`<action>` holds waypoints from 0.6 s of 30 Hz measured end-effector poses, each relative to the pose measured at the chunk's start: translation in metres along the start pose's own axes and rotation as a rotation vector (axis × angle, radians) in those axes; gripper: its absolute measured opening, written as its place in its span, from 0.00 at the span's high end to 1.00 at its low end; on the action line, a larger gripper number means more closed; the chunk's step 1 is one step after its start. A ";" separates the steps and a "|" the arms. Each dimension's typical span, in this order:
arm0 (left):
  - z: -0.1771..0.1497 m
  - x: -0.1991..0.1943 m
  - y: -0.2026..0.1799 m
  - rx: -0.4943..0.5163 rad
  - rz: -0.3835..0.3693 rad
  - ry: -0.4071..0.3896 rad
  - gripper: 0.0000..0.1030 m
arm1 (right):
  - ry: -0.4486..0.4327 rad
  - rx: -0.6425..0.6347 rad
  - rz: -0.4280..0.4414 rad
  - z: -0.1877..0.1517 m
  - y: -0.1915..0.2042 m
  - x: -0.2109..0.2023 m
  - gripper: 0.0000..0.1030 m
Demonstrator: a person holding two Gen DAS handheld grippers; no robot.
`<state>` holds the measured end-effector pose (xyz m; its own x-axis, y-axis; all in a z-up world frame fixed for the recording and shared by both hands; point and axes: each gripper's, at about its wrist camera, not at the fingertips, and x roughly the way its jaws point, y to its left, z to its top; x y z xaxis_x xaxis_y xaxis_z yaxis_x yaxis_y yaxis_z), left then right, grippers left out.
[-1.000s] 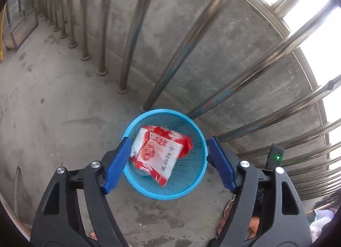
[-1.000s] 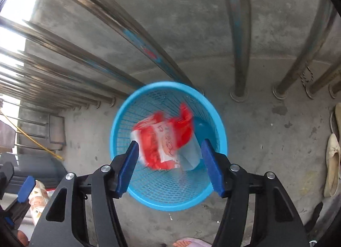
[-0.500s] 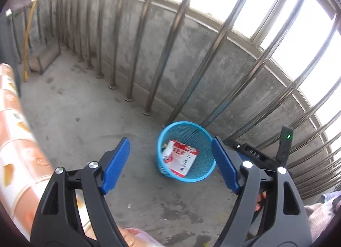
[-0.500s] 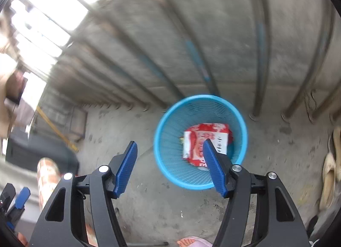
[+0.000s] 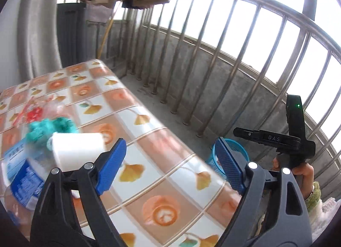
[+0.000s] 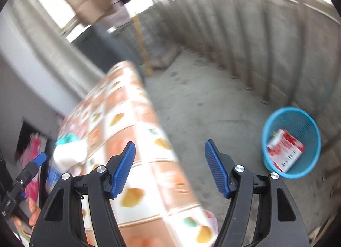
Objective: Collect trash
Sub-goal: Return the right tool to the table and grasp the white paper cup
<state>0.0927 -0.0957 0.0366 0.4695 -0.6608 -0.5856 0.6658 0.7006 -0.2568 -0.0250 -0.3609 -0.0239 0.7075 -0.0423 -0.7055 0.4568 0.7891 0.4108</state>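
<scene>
Table (image 5: 162, 140) with the patterned cloth fills the near ground, and the blue basket (image 6: 292, 140) stands on the concrete floor (image 6: 213, 106) by the railing (image 5: 213, 59), the red and white wrapper (image 6: 285, 153) lying inside it. Left gripper (image 5: 170, 166) is over the table, jaws opening wide, nothing between them; the white cup (image 5: 77, 150), teal scrap (image 5: 53, 126) and blue-labelled bottle (image 5: 25, 174) sit off to its left. Right gripper (image 6: 168, 166) is opening too, empty, with the basket well off to its right.
</scene>
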 end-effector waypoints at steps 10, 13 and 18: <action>-0.059 -0.090 0.101 -0.205 0.205 -0.110 0.21 | 0.094 -0.672 0.190 -0.017 0.210 0.050 0.27; -0.068 -0.103 0.120 -0.252 0.215 -0.139 0.21 | 0.112 -0.831 0.218 -0.026 0.252 0.069 0.25; -0.077 -0.111 0.150 -0.327 0.211 -0.157 0.21 | 0.181 -1.050 0.249 -0.039 0.303 0.106 0.25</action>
<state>0.0965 0.1035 0.0039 0.6753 -0.5092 -0.5336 0.3385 0.8567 -0.3891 0.1675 -0.1024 0.0037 0.5871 0.2136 -0.7808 -0.4364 0.8959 -0.0830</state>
